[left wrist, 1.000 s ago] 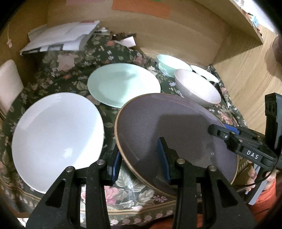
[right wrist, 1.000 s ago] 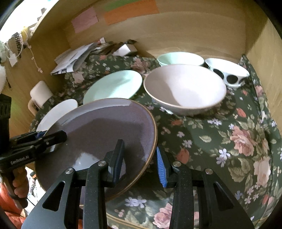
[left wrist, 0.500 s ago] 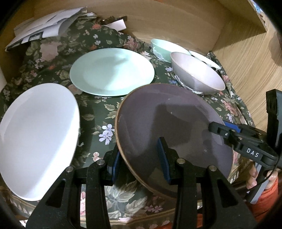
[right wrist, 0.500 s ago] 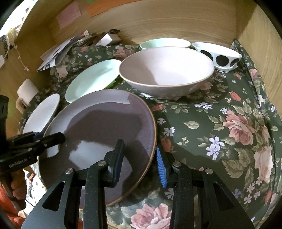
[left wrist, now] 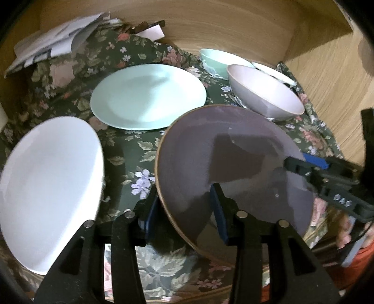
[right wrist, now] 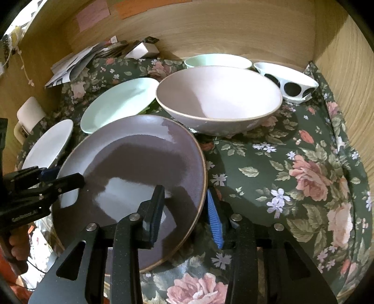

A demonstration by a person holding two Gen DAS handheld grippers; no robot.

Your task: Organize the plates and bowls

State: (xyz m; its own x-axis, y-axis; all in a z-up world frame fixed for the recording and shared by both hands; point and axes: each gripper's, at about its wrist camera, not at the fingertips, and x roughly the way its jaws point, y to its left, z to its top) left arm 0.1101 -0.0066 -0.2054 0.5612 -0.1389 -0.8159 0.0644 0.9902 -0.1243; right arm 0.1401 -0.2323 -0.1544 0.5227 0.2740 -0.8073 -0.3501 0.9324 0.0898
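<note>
Now lower toward the cloth, the purple plate (left wrist: 233, 163) sits between both grippers' (left wrist: 184, 210) (right wrist: 184, 210) opening fingers.

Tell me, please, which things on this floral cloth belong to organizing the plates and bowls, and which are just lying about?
Belongs to the job:
- purple plate, rim between both opening claws
- mint plate
- white plate
- pink bowl
- mint bowl
- spotted white bowl

Lying about:
- papers
- small box
- sticky notes on the wooden wall
</note>
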